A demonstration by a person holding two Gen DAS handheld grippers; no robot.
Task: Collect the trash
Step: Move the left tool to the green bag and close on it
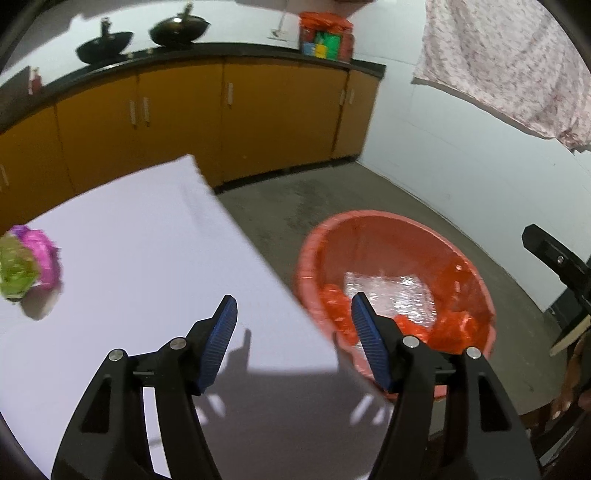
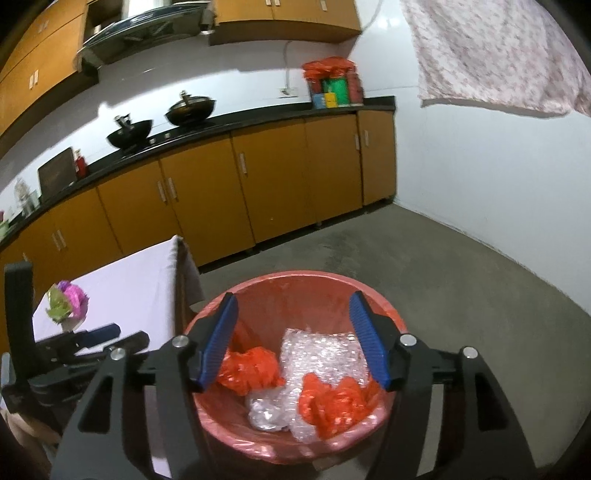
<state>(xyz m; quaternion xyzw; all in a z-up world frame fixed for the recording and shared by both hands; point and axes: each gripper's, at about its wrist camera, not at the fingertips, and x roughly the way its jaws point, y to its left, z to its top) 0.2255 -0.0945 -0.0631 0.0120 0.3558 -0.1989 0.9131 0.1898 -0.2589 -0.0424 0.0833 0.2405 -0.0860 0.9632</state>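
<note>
A red bin (image 1: 476,269) lined with a red bag stands on the floor beside the white table (image 1: 140,251). It holds bubble wrap (image 2: 325,354) and crumpled orange-red plastic (image 2: 251,369). A pink and green crumpled wrapper (image 1: 26,262) lies on the table at the left; it also shows in the right wrist view (image 2: 68,301). My left gripper (image 1: 293,315) is open and empty over the table's right edge. My right gripper (image 2: 293,310) is open and empty, directly above the bin (image 2: 295,284).
Orange cabinets (image 1: 184,118) with a black counter run along the back wall, with two woks (image 1: 179,29) and a red bag of boxes (image 1: 325,35). A patterned cloth (image 1: 517,62) hangs at the upper right. Grey floor (image 1: 332,199) surrounds the bin.
</note>
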